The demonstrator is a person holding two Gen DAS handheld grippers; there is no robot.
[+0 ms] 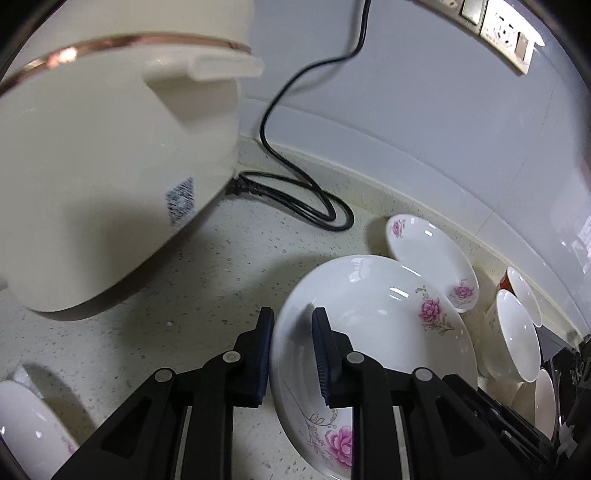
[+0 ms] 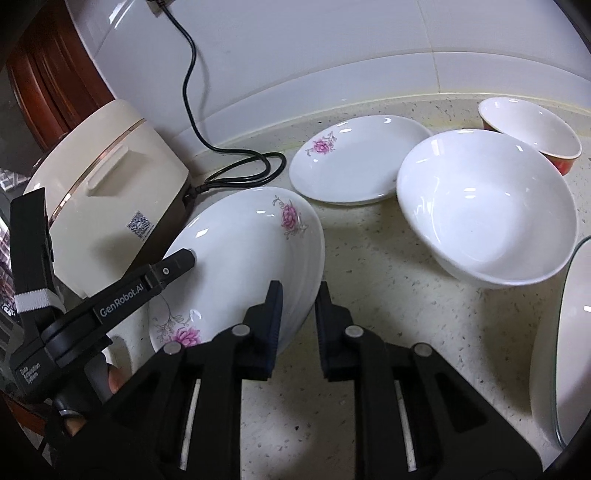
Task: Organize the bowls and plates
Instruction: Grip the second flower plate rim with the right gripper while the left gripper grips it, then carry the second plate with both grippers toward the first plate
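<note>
A large white plate with pink flowers (image 1: 388,317) (image 2: 243,258) is tilted above the speckled counter, held by both grippers. My left gripper (image 1: 291,332) is shut on its left rim; it shows in the right wrist view (image 2: 181,262). My right gripper (image 2: 298,299) is shut on the plate's right rim. A smaller flowered plate (image 2: 354,162) (image 1: 432,254) lies flat behind it. A large white bowl (image 2: 487,206) (image 1: 513,339) sits to the right, a red bowl (image 2: 532,129) behind that.
A cream rice cooker (image 1: 110,166) (image 2: 107,192) stands at the left, its black cord (image 1: 295,195) (image 2: 229,162) looped on the counter (image 2: 388,295). Another white dish (image 2: 565,343) is at the far right edge, one more (image 1: 29,428) at the lower left. Wall sockets (image 1: 502,33) are above.
</note>
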